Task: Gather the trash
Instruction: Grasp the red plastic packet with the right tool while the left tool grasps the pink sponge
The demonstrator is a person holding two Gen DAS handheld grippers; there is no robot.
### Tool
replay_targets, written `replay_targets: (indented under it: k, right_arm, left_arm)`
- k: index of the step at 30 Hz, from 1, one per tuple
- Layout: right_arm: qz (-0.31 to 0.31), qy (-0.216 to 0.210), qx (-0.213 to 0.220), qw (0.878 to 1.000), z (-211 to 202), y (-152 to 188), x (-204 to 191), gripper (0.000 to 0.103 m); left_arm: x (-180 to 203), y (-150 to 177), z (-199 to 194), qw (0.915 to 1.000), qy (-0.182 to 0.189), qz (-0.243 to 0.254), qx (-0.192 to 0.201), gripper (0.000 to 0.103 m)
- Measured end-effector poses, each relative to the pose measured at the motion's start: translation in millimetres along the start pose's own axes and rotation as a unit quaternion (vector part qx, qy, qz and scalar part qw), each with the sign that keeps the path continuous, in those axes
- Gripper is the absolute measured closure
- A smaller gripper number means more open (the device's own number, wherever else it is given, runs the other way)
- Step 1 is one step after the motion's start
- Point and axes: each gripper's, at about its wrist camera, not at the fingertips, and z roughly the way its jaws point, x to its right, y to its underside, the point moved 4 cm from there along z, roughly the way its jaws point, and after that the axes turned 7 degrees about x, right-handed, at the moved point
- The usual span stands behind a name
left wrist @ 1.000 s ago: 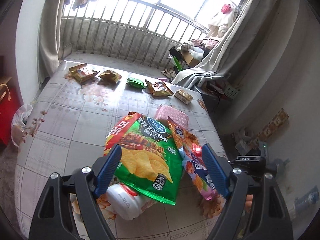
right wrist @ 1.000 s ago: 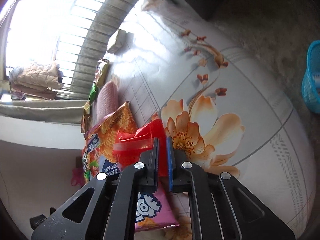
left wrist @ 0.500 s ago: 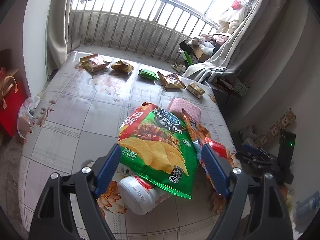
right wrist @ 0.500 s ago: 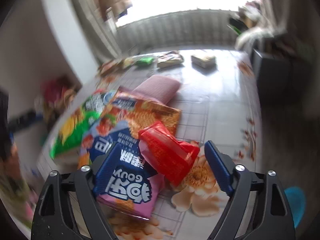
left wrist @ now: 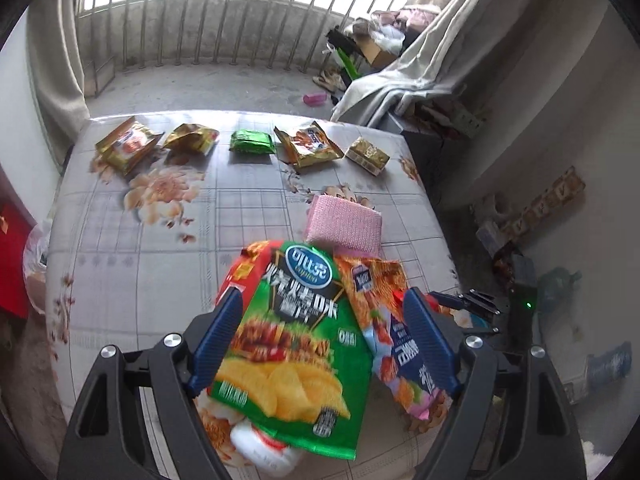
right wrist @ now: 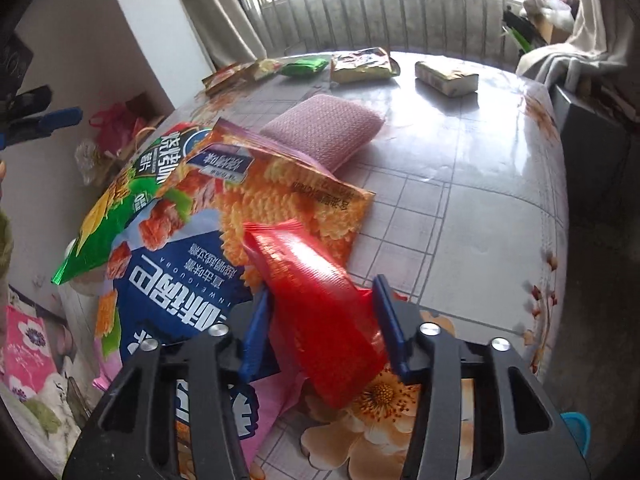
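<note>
On desk's near edge, right tool has just been closing w/ red wrapper between blue pads, prob. touching both. Left tool gapes wide over green chip bag, not gripping.

Left wrist view looked steeply down, close over the green chip bag, toward the railing. Right wrist view faced the same way from nearer the table's right edge. Both shared the pink sponge, possibly the far wrappers.
</note>
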Motion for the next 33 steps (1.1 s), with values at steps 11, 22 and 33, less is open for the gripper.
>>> replay_targets:
  k: [11, 22, 33]
  right_arm:
    - [0.107, -0.02, 0.052, 0.993, -22.4, -3.0, 28.7, 0.072]
    - [0.196, -0.064, 0.095, 0.974, -41.1, -10.8, 46.9, 0.073]
    - [0.223, -0.086, 0.109, 0.965, -48.1, -18.0, 48.9, 0.073]
  left_arm:
    - [44.4, -41.2, 134.1, 0.9913, -0.036, 0.054, -0.114, 0.02]
    - [63.7, -37.9, 225.1, 0.9677, -0.097, 0.127, -0.195, 0.018]
    - [18.0, -64.3, 243.3, 0.9759, -0.073, -0.069, -0.194, 0.014]
